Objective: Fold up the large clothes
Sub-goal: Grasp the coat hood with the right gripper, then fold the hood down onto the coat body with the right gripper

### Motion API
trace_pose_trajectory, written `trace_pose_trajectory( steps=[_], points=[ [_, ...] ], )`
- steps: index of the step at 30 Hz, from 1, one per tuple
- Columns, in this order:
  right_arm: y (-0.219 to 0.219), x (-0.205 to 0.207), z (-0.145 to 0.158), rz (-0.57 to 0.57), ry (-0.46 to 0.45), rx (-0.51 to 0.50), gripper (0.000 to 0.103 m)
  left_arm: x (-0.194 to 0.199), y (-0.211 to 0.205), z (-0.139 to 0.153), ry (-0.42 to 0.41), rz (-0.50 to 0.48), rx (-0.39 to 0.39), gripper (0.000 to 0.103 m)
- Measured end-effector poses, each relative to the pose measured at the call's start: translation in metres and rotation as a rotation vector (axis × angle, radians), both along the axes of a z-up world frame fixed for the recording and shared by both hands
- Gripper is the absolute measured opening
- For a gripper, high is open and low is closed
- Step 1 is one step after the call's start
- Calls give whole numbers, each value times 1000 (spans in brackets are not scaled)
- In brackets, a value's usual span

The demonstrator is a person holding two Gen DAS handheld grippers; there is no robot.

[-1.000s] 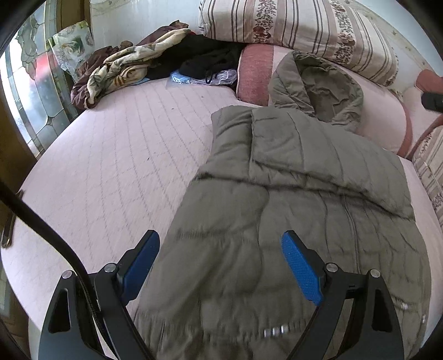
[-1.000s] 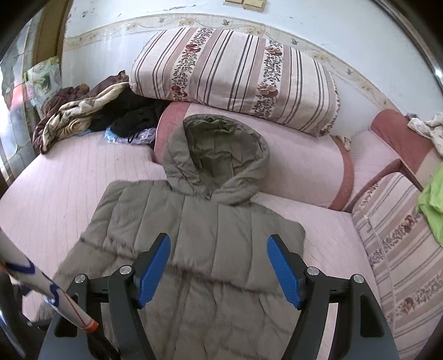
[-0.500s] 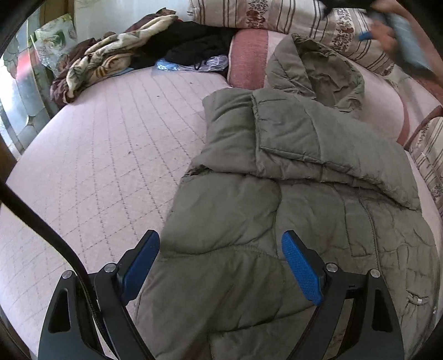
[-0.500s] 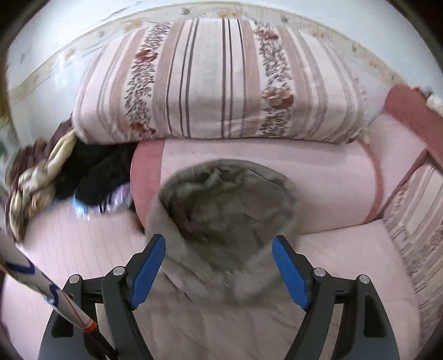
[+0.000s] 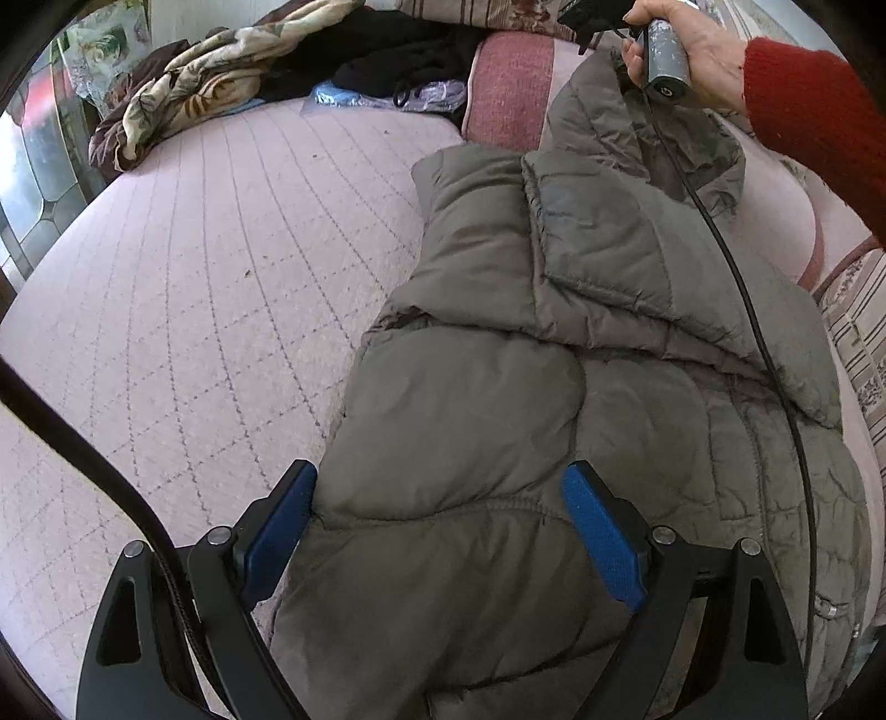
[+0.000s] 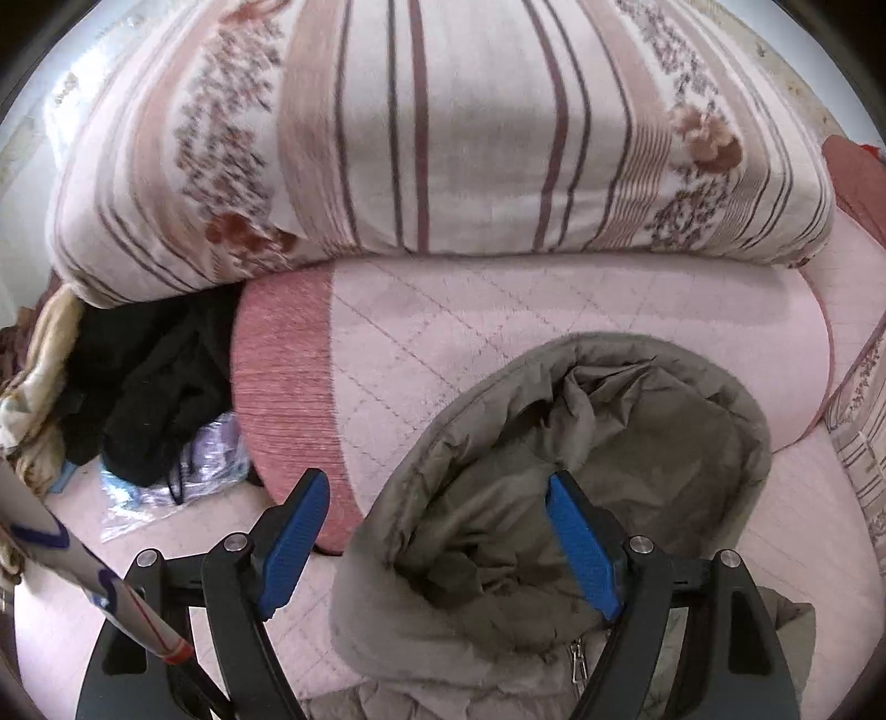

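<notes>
An olive-green padded hooded jacket [image 5: 554,387] lies on the pink quilted bed [image 5: 194,277], its sleeve folded across the body. My left gripper [image 5: 437,531] is open and hovers low over the jacket's lower part, its blue pads either side of the fabric. My right gripper [image 6: 437,543] is open at the jacket's hood [image 6: 581,471], whose left rim lies between its pads. In the left wrist view the right hand in a red sleeve [image 5: 692,50] holds the right gripper's handle above the hood [image 5: 637,127].
A pink bolster [image 6: 498,343] lies behind the hood with a large striped floral pillow [image 6: 443,127] on top. A pile of dark and patterned clothes [image 5: 277,66] sits at the far left of the bed. A striped cushion [image 5: 864,332] is at the right.
My right gripper has moved forward and down to the hood, now filling its view. My left gripper has dropped closer to the jacket's lower part.
</notes>
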State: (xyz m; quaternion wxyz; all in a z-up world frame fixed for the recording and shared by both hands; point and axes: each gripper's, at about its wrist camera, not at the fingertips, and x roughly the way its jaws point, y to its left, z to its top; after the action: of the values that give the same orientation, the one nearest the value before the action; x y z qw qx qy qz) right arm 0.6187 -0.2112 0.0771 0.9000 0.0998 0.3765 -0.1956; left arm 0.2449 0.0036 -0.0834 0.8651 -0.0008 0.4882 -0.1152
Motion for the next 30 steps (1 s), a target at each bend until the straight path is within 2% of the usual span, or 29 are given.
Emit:
trace_pose_trajectory(
  steps=[2, 3, 4, 9, 15, 20, 23, 26, 30],
  points=[
    [-7, 0, -7, 2, 12, 26, 57, 1, -1, -1, 2, -1, 7, 90],
    [-11, -3, -9, 17, 22, 55, 27, 1, -2, 0, 2, -1, 9, 90],
    [-13, -8, -10, 32, 33, 83, 13, 0, -2, 0, 4, -1, 10, 90],
    [-7, -57, 15, 64, 1, 48, 7, 1, 1, 4, 12, -3, -10, 90],
    [11, -157, 57, 130, -30, 32, 6, -5, 8, 13, -2, 6, -53, 90],
    [29, -253, 70, 177, -30, 55, 6, -13, 11, 25, -47, 14, -45, 90],
    [40, -308, 57, 199, -4, 93, 6, -14, 20, 28, -45, 35, -60, 90],
    [52, -350, 20, 212, 54, 133, 6, -11, 34, 30, -32, 77, -95, 90],
    [58, -359, -42, 187, 158, 175, 6, -7, 49, 32, -26, 128, -115, 90]
  ],
)
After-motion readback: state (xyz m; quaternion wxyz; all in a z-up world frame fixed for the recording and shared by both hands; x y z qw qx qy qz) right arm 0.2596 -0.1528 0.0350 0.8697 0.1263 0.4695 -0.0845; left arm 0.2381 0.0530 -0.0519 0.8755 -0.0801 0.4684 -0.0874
